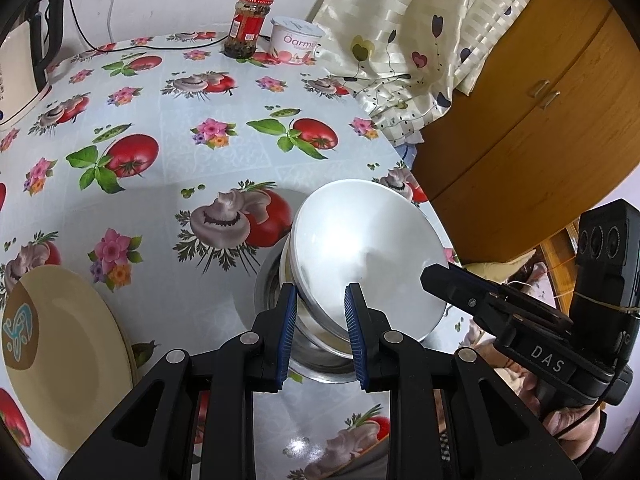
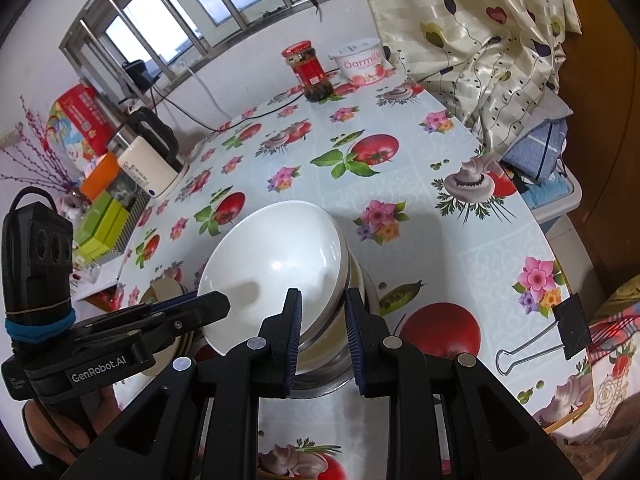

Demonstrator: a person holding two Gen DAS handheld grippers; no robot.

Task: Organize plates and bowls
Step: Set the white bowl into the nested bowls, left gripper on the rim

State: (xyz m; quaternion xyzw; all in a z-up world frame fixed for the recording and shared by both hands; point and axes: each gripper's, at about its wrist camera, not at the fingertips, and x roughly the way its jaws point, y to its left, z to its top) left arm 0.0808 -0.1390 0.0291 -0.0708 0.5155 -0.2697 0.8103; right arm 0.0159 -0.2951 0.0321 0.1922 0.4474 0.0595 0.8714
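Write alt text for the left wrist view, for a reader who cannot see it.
Left tongs grip the near rim of a tilted white bowl that sits in a steel bowl on a vegetable-print tablecloth. The right tongs reach its far rim; a beige plate lies left, a jar and tub behind.
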